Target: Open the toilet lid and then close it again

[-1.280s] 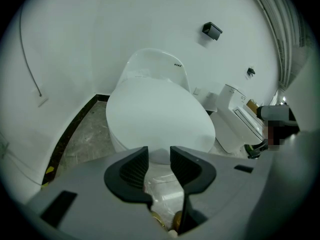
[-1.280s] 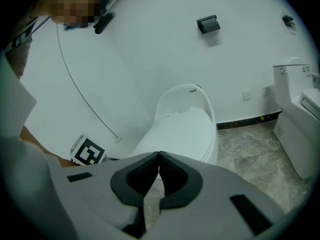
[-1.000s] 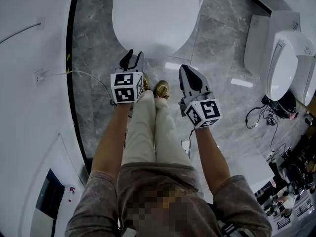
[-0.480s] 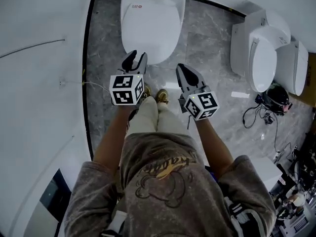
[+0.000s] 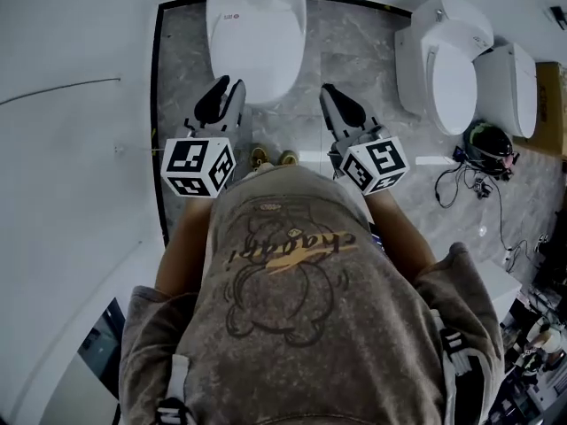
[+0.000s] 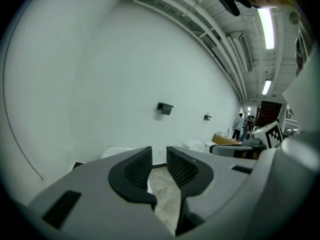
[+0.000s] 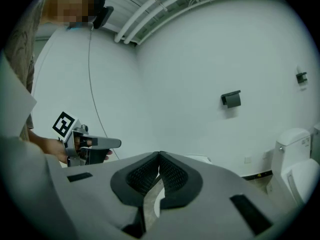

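A: Where's the toilet lid (image 5: pixel 257 29)?

B: Down flat, ahead of and below both grippers. Long axis runs straight away toward the wall (image 5: pixel 71 51). Its front edge sits between the two grippers; the left gripper (image 5: pixel 229 87) looks nearer.

A: Gripper states?

B: Left: jaws slightly apart, have just been closing, nothing between them. Right gripper (image 5: pixel 330 94): tips pressed together, empty.

A: Any writing?

B: Small red mark (image 5: pixel 229 14) at the lid's rear, too small to read. Script on the sweatshirt (image 5: pixel 292 255) not legible.

second toilet (image 5: pixel 447 69) | third toilet (image 5: pixel 520 87) beside it | cables (image 5: pixel 478 185) on floor (image 5: pixel 354 51)
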